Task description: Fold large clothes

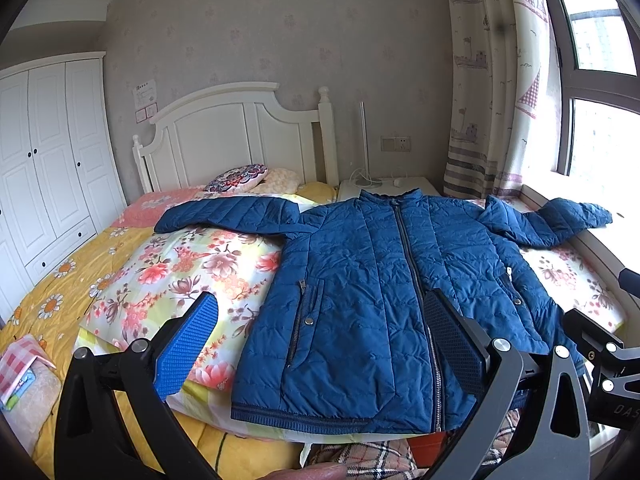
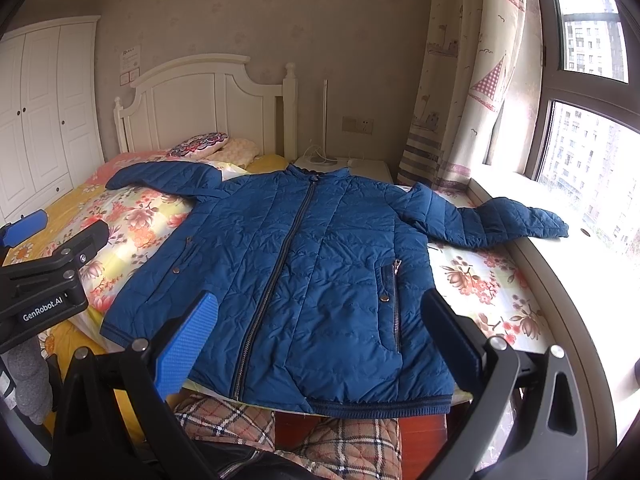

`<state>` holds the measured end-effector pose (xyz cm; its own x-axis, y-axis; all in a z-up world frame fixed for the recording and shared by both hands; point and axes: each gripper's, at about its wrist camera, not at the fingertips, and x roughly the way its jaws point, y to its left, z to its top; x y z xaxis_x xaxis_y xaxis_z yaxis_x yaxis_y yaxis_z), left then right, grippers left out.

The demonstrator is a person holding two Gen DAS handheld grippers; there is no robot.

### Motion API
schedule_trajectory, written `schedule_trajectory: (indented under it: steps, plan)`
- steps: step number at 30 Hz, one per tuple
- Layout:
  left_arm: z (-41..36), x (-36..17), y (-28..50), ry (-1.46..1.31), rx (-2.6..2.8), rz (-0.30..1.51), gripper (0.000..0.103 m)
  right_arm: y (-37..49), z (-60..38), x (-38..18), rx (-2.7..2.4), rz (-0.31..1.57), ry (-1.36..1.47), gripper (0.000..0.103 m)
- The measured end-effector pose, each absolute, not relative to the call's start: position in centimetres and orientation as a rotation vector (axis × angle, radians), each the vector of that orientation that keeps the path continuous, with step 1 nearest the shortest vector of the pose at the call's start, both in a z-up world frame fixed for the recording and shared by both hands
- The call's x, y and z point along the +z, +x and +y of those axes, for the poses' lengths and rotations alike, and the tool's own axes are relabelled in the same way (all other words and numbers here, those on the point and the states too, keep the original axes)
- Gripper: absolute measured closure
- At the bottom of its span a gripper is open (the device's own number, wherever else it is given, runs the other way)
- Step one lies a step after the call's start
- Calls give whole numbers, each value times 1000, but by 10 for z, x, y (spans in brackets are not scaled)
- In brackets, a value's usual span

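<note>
- Bed [image 1: 60, 288] with a floral quilt [image 1: 192, 264] takes up most of the room.
- Blue puffer jacket [image 2: 304, 264] lies flat on the quilt, zipped, both sleeves spread out, 1 reaching the windowsill [image 2: 592, 248].
- Left gripper [image 1: 320, 344] and right gripper [image 2: 320, 340] hover near the hem, both spread wide, gripping nothing.

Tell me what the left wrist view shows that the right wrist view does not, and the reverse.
Only the left wrist view shows the pink checked cloth at the bed's near corner. Only the right wrist view shows apartment buildings through the window. Both show the blue jacket spread flat with its zip closed, the white headboard, and both grippers' jaws open and empty.
</note>
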<state>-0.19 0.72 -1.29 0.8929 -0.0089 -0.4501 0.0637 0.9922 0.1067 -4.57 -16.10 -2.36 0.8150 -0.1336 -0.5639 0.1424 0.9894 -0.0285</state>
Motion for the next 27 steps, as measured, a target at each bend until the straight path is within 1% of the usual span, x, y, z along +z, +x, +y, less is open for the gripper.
schedule_trajectory:
  steps: [7, 10, 14, 17, 18, 20, 27]
  plan:
    - [4, -21, 9, 120, -47, 478, 4, -40, -164, -33, -135, 597, 17, 2]
    - [0, -31, 29, 78, -125, 464, 4, -27, -172, -43, -109, 572, 10, 2]
    - [-17, -66, 103, 41, -153, 561, 4, 26, -206, -83, -150, 676, 40, 2]
    - [-35, -103, 179, 80, -137, 720, 4, 65, -246, -108, -225, 743, 94, 2]
    - [-41, -114, 205, 105, -144, 777, 4, 81, -271, -118, -256, 766, 150, 2]
    - [-51, -129, 245, 159, -143, 846, 4, 100, -303, -130, -306, 786, 218, 2]
    - [-42, -161, 324, 216, -90, 906, 4, 138, -446, -151, -539, 731, 459, 2]
